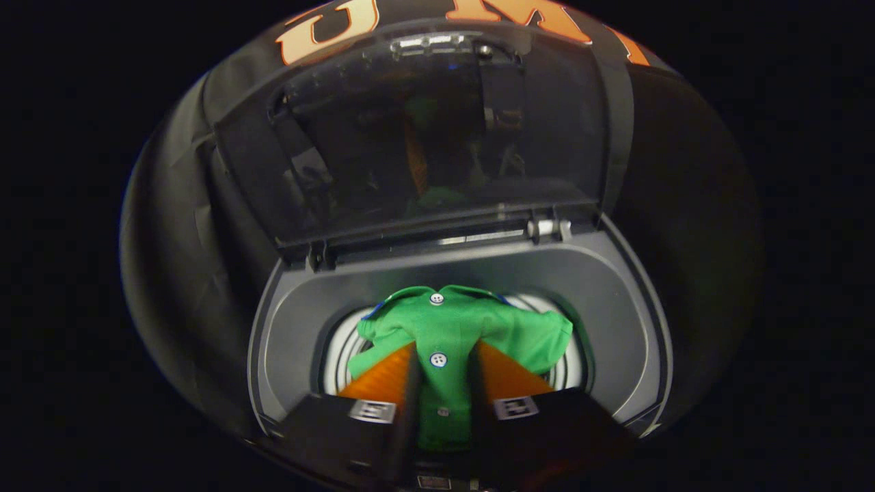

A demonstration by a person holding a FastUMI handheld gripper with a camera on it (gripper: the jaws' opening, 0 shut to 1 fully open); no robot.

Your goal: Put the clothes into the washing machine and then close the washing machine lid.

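A green buttoned shirt (pixel 472 328) hangs over the round drum opening (pixel 342 359) of the grey top-loading washing machine (pixel 615 307). My gripper (pixel 443 362) is shut on the green shirt, with its button placket pinched between the two orange fingers (pixel 383 376). The shirt's collar and sleeves spread out just beyond the fingertips, above the white drum. The dark transparent lid (pixel 437 130) stands raised upright behind the opening, on its hinges at the back of the machine.
The machine's grey top rim (pixel 301 321) surrounds the drum on all sides. The lid's hinge (pixel 547 229) sits at the back right. Black booth cloth (pixel 171 239) lies around the machine.
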